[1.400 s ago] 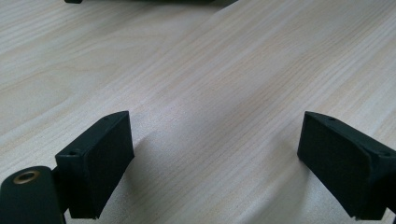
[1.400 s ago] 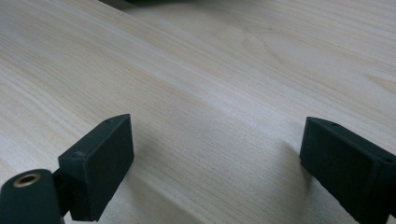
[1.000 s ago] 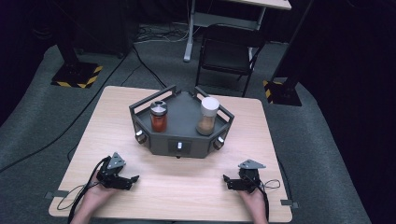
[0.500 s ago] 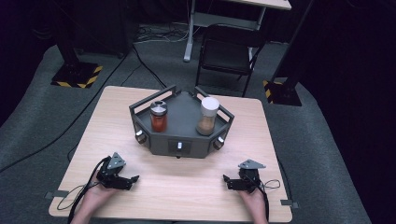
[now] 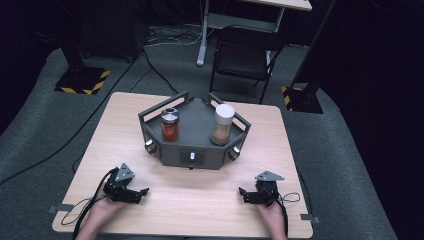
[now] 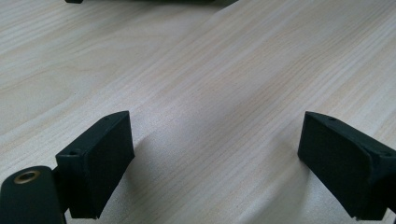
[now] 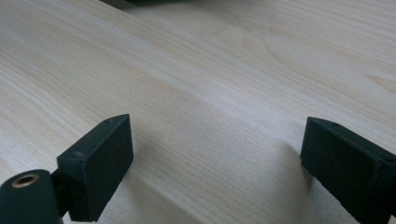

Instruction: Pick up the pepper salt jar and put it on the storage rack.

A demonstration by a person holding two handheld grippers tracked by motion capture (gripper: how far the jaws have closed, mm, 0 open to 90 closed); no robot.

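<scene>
- Resting both grippers on the table [image 5: 200,200] near its front edge: left gripper [image 5: 142,192] toward the front-left corner, right gripper [image 5: 242,192] toward the front-right, each in a hand [image 5: 107,210].
- Both released: in the left gripper view [image 6: 215,154] and the right gripper view [image 7: 215,154] we see the jaws spread wide with bare wood between them, nothing held.
- The things nearest us are two jars on the dark tray [image 5: 195,135], which sits at the table's middle, toward the back edge.
- Red spice jar [image 5: 169,126] stands on the tray's left part, tan spice jar [image 5: 222,124] on its right; both upright, long axis vertical, well apart from each other.
- Key relation: both jars lie forward of the grippers and inward, toward the table's centre line. We judge the left gripper nearer the red jar, the right nearer the tan one.
- Any grasp would need a side approach over the tray's front wall, in our judgement.
- The high view gives the jars and layout; the gripper views give the jaw gap plus a dark sliver at the top edge, likely the tray base.
</scene>
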